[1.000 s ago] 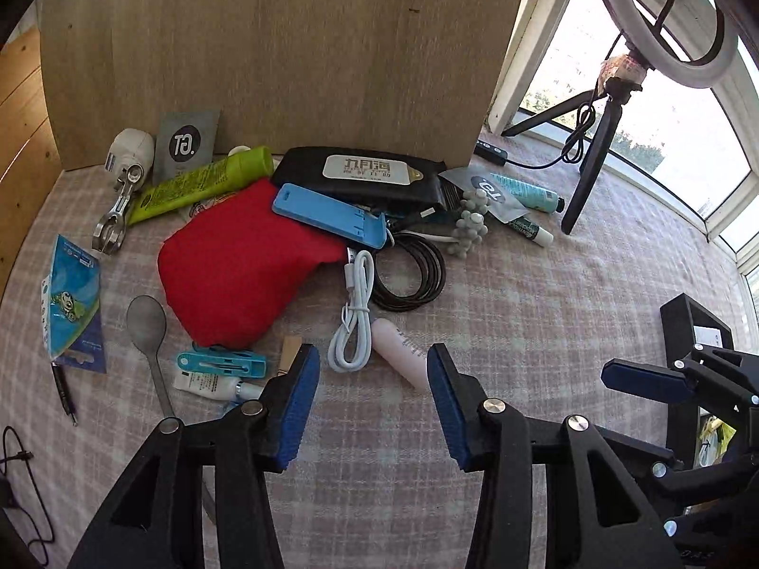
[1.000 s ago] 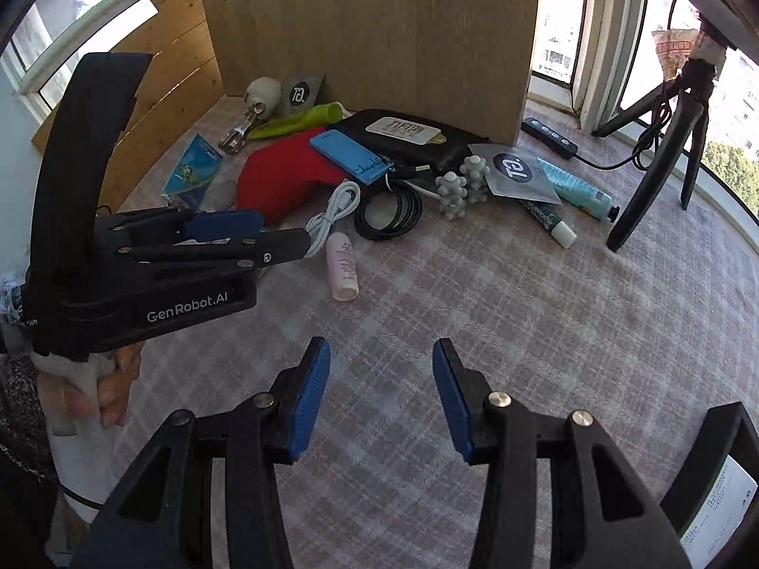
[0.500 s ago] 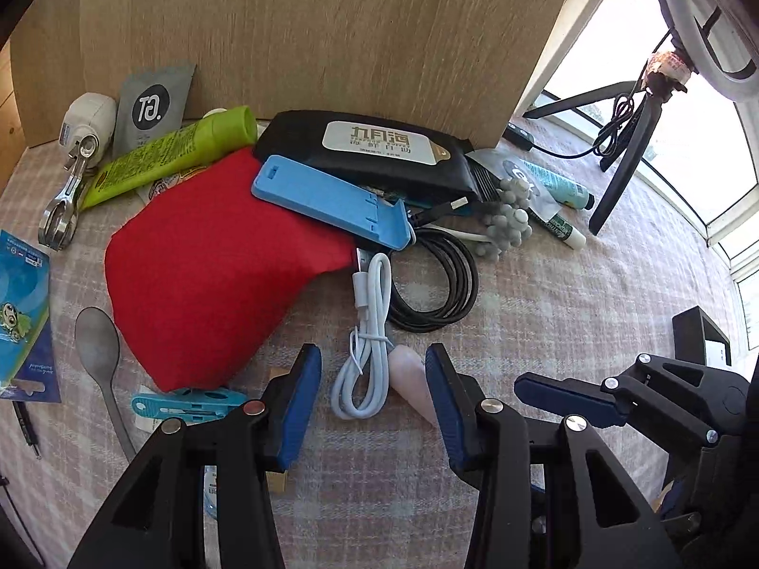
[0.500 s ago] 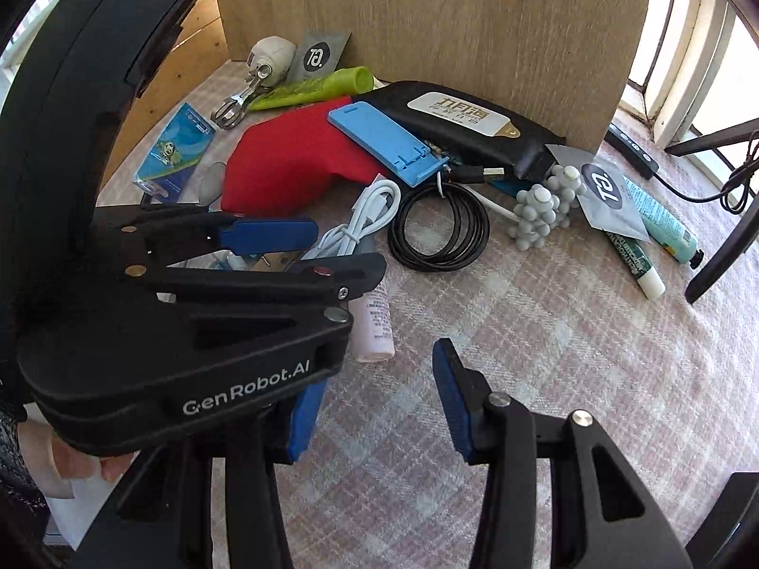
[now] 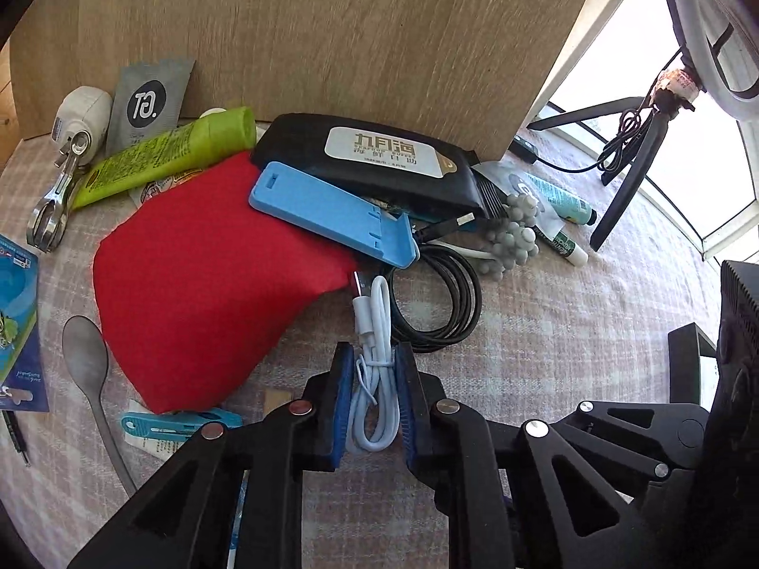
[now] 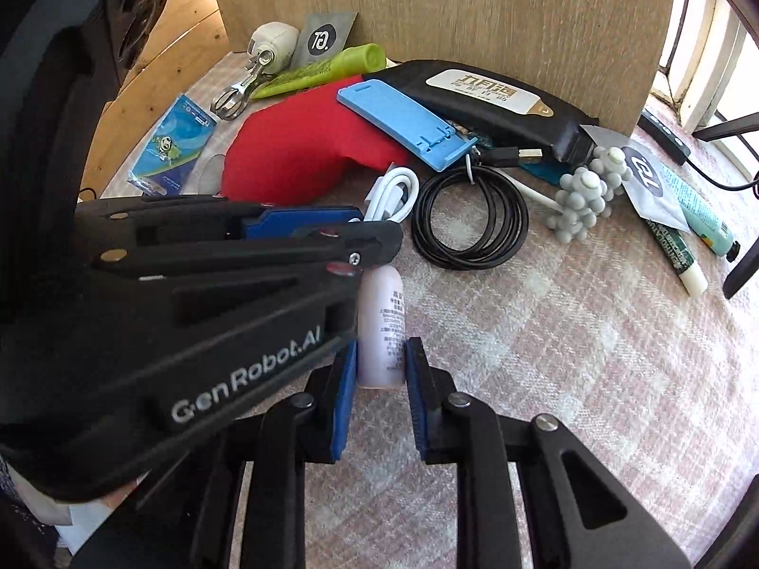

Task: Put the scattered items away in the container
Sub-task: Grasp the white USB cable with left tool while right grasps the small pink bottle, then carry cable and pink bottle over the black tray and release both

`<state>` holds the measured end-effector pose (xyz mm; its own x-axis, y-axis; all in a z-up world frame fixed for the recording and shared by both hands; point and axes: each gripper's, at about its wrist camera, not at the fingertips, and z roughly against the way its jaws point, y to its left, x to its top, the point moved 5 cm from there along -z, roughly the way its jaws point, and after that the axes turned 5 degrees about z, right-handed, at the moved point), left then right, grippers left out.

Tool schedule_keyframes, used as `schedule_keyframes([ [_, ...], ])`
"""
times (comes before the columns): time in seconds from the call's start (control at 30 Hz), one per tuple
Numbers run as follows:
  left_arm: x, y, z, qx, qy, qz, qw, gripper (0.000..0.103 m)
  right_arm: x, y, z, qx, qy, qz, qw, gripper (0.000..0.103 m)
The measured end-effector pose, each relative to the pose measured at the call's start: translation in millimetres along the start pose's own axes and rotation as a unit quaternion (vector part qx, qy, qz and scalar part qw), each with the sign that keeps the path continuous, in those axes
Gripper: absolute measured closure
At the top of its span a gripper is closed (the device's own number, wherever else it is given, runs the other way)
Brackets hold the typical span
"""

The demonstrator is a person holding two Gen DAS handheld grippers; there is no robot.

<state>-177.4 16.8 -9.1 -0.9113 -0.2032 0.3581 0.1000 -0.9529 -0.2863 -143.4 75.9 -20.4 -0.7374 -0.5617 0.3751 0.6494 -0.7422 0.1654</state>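
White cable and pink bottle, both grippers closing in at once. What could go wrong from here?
1. The left gripper pinches only the lower loops of the white cable; its plug end lies by the black cable coil and red cloth, so lifting may drag them.
2. The right gripper grips just the base of the pink bottle, which could pivot or slip.
3. The left gripper sits directly over the bottle's top; the grippers may collide when lifting.

A bundled white cable [image 5: 374,370] lies lengthwise on the checked tablecloth [image 5: 569,332], just beside a coiled black cable [image 5: 441,294]. A pale pink bottle [image 6: 382,327] lies flat nearby.
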Motion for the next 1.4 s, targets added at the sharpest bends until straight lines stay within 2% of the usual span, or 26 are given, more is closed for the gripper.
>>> schedule_keyframes([
  [0.23, -15, 3, 15, 0.007, -0.006, -0.002, 1.0000, 0.087, -27, -17, 27, -0.005, -0.008, -0.029, 1.000, 0.083],
  [0.4, -28, -13, 31, 0.001, -0.015, -0.011, 0.9998, 0.087, -48, -33, 61, -0.011, -0.032, -0.061, 0.998, 0.083],
  [0.67, -49, -63, 56, -0.026, -0.029, -0.049, 0.9980, 0.087, -88, -62, 135, -0.038, -0.089, -0.110, 0.989, 0.083],
  [0.87, -67, -126, 70, -0.066, -0.030, -0.098, 0.9926, 0.087, -129, -94, 194, -0.071, -0.126, -0.154, 0.977, 0.083],
  [1.0, -84, -182, 81, -0.104, -0.024, -0.138, 0.9848, 0.087, -168, -125, 237, -0.100, -0.152, -0.198, 0.963, 0.083],
  [1.1, -99, -230, 86, -0.129, -0.019, -0.177, 0.9755, 0.087, -203, -152, 269, -0.132, -0.168, -0.233, 0.949, 0.083],
  [1.4, -153, -357, 98, -0.196, 0.006, -0.278, 0.9403, 0.087, -307, -238, 349, -0.221, -0.191, -0.345, 0.892, 0.083],
])
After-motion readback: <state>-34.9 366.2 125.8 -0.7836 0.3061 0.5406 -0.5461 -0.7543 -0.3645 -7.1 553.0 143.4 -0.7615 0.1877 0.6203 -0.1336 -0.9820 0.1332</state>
